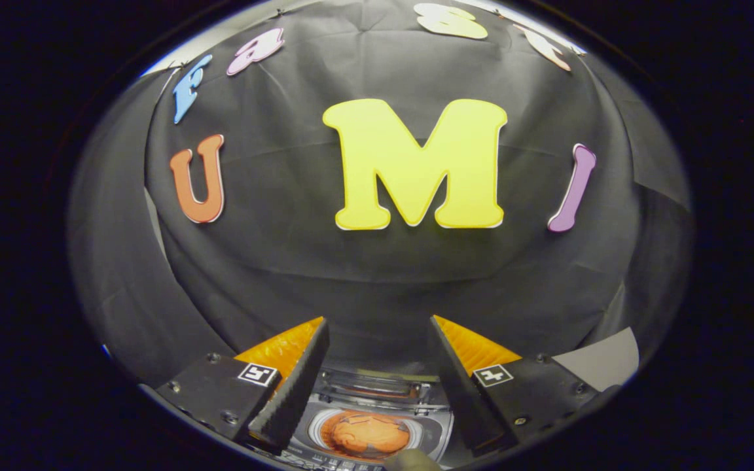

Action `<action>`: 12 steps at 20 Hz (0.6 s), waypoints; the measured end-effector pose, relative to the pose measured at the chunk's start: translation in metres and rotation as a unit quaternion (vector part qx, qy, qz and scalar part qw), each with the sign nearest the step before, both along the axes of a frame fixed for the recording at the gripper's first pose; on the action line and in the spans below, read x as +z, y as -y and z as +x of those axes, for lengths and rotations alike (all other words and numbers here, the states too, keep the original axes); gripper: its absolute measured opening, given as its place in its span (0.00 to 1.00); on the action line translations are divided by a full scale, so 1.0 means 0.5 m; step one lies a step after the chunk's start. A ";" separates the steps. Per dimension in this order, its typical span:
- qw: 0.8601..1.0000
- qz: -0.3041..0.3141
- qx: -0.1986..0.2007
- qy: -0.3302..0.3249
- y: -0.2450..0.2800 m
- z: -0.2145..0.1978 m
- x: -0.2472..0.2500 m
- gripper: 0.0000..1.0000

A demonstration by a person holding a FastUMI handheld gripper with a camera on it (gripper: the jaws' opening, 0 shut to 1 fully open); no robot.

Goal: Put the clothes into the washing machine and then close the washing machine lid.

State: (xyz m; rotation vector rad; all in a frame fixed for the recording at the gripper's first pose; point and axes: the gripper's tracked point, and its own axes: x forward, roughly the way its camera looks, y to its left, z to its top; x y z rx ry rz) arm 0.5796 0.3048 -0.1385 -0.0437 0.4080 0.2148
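The tool (pixel 377 327) is hanging with its fingers (pixel 292 386) spread apart, grasping nothing. Between and below them the washer (pixel 377 418) is sitting with its lid up — orange clothes (pixel 370 433) are lying inside the drum.

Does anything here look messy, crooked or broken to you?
Nothing stands out. The gripper is open, holding nothing. Below its fingers sits the washing machine, with orange clothes bundled inside its round drum opening. Nothing looks spilled or damaged. Whether the lid is open, I cannot tell.
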 end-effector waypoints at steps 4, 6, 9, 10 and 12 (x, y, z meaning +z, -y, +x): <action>1.000 0.015 -0.009 -0.023 -0.009 0.057 -0.034 0.94; 0.999 0.020 -0.016 -0.037 -0.007 0.089 -0.057 0.94; 0.997 0.029 -0.026 -0.063 -0.007 0.132 -0.097 0.94; 0.997 0.027 -0.032 -0.071 -0.007 0.146 -0.115 0.94; 0.995 0.021 -0.041 -0.083 -0.007 0.162 -0.149 0.94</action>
